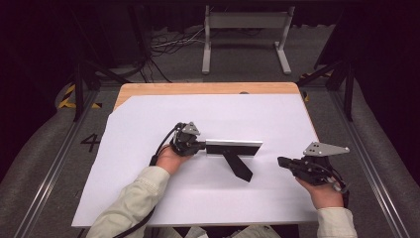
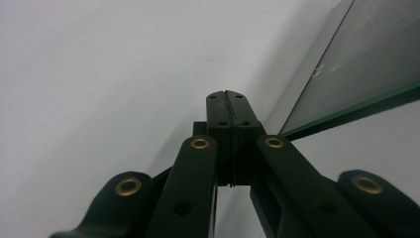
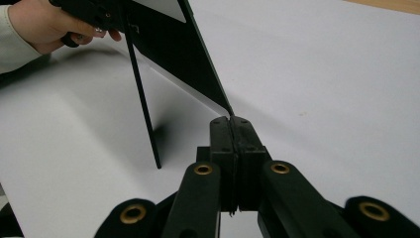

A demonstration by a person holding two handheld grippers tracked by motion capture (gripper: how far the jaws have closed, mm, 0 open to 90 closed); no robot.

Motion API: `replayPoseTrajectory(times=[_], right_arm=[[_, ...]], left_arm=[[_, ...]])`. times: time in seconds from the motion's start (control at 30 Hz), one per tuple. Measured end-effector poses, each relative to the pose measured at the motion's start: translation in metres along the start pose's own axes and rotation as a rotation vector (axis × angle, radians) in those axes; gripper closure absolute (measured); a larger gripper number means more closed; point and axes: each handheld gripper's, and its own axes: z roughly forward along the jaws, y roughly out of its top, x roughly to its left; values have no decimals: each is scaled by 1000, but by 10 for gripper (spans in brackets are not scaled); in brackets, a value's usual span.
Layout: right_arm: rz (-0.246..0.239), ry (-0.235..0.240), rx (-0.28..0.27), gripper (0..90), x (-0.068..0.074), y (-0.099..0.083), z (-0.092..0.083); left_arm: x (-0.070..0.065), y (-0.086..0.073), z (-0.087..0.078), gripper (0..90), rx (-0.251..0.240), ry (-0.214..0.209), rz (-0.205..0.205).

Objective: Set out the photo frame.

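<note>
While the left claw (jaws shut) hides the frame's end.

Room's pretty dark past the worktop, which is wood with a big white sheet over most of it. Grey floor all around, a pale metal stand at the far side, cables tangled far left, and yellow-black tape on the left.

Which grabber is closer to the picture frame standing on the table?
Left. The left gripper is right at the picture frame's left end, jaws shut. The right gripper sits apart, off its right end, also shut.
</note>
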Motion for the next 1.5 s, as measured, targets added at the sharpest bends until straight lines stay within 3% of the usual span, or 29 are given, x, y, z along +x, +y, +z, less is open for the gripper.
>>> replayPoseTrajectory(times=[0.17, 0.3, 0.53, 1.23, 1.5], right_arm=[[2, 3, -10, 878, 1, 1, -1], [-8, 9, -14, 877, 2, 3, -1], [-10, 14, -16, 877, 3, 5, -2], [-12, -4, -1, 881, 3, 9, -4], [-35, -17, 7, 883, 6, 12, -7]], left_arm=[[-1, -1, 3, 900, -2, -28, 5], [-4, -2, 4, 900, 12, -40, 51], [-6, -3, 2, 900, 16, -61, 57], [-26, -6, -3, 900, 82, -118, 148], [-36, -5, -3, 900, 106, -167, 184]])
